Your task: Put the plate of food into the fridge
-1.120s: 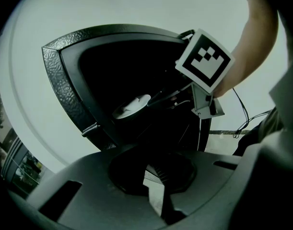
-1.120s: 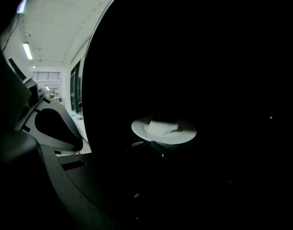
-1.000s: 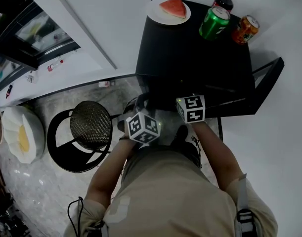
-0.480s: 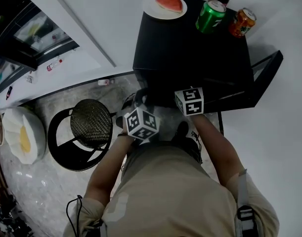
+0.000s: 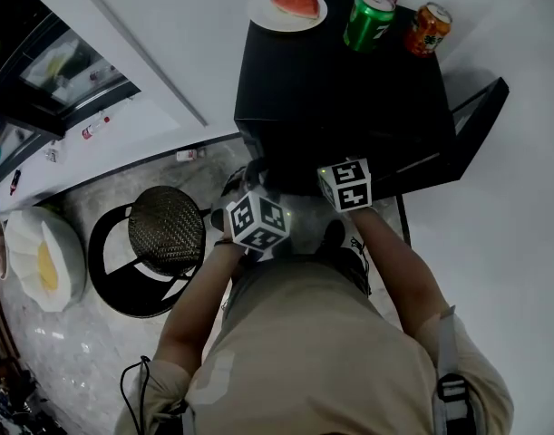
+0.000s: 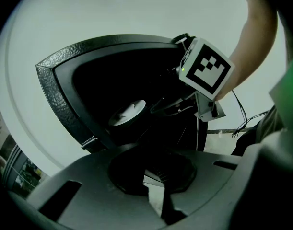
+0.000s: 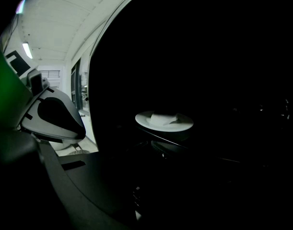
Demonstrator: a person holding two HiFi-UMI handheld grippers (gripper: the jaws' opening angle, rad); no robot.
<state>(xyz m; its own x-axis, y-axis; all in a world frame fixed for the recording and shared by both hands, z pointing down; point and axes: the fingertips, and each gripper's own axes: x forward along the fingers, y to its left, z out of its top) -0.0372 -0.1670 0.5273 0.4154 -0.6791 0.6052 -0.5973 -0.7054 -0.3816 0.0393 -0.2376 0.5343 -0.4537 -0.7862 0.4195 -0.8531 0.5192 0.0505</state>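
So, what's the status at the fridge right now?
Status: left gripper shut, empty; right gripper shut. The fridge is open, one plate on a shelf inside, watermelon plate on top. Nothing seen blocking.

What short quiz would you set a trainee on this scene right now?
1. True or false: the fridge door is shut.
2. What lies on the plate atop the fridge? A) bread B) watermelon slice C) eggs
3. How many cans stand on the fridge top?
Key: 1 false, it stands open. 2 B. 3 two: a green can and an orange can.
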